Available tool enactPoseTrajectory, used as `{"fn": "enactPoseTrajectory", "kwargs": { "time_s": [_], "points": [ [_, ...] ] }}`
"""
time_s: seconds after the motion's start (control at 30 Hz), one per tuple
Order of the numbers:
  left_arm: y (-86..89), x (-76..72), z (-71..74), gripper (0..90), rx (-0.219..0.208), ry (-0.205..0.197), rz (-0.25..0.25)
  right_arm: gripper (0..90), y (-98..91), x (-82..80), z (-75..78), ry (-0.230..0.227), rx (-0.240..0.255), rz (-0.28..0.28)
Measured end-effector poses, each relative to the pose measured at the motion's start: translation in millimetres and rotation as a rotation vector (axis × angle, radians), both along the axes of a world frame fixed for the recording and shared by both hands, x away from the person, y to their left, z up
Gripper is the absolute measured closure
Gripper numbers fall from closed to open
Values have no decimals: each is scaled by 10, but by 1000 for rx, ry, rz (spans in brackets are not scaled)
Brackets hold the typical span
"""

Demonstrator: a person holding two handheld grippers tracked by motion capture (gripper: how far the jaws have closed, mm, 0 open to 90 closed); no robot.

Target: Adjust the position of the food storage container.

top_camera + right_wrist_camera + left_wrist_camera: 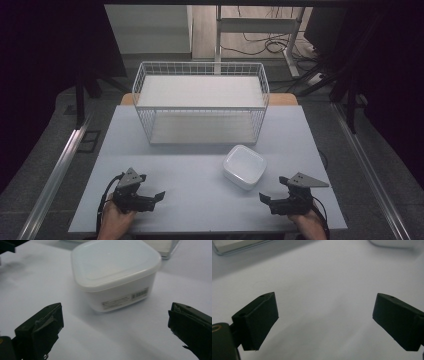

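Resting on table (200,200) | left gripper (161,195) fingers released | right gripper (262,199) fingers released, near lidded container (244,165)

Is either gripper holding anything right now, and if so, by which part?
Nothing is held. The left gripper and right gripper are both open over bare table; the lidded box sits untouched ahead of the right one.

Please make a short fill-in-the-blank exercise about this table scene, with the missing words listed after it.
1. The white box has its lid ____.
2. The box sits nearer to the ____ gripper.
3. The wire basket stands ____ the box, farther from the person.
4. The jaws of the left gripper are ____, with nothing between them.

Missing words: on; right; behind; open
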State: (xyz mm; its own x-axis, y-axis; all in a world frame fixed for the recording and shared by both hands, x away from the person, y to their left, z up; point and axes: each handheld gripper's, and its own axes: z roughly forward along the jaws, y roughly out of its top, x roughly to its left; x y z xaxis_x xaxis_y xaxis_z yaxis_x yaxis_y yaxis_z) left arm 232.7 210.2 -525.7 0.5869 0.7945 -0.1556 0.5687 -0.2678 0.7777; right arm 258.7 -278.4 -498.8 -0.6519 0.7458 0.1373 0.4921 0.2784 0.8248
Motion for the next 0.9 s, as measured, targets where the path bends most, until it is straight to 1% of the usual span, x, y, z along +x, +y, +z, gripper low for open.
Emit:
{"fn": "enactPoseTrajectory", "kwargs": {
  "time_s": [0.07, 0.13, 0.2, 0.27, 0.33, 0.4, 0.53, 0.6, 0.63, 0.67, 0.7, 0.77, 0.83, 0.9],
  "points": [
    [-5, 2, -20, 57, 14, -8, -4, 0, -2, 25, -21, -4, -2, -24],
    [-12, 11, -33, 51, 22, -11, -17, 0, -1, 42, -36, 5, -6, -44],
    [-20, 20, -48, 44, 16, -14, -28, 0, 1, 52, -52, 21, -17, -40],
    [-32, 28, -60, 41, 19, -13, -38, 0, 1, 63, -58, 33, -22, -27],
    [-46, 32, -71, 38, 19, -6, -49, 0, 3, 69, -59, 37, -36, -28],
    [-56, 37, -79, 38, 20, -1, -56, 0, -1, 77, -58, 44, -39, -28],
    [-60, 45, -86, 39, 4, 7, -67, 0, -10, 94, -45, 69, -32, -13],
    [-63, 48, -93, 39, 8, 11, -68, 0, -9, 103, -36, 75, -30, -4],
    [-64, 50, -96, 40, 8, 14, -70, 0, -10, 107, -33, 82, -17, 4],
    [-65, 53, -98, 40, 8, 17, -71, 0, -8, 116, -31, 94, -10, 0],
    [-65, 53, -98, 41, 8, 17, -71, 0, -8, 116, -31, 94, -10, 0],
    [-69, 56, -102, 43, 8, 20, -72, 50, -6, 146, -27, 108, -18, -16],
    [-71, 58, -103, 45, 11, 22, -72, 116, -10, 164, -1, 105, -26, -36],
    [-76, 60, -108, 46, 18, 27, -73, 194, -16, 184, 54, 95, -18, -52]
  ]
}}
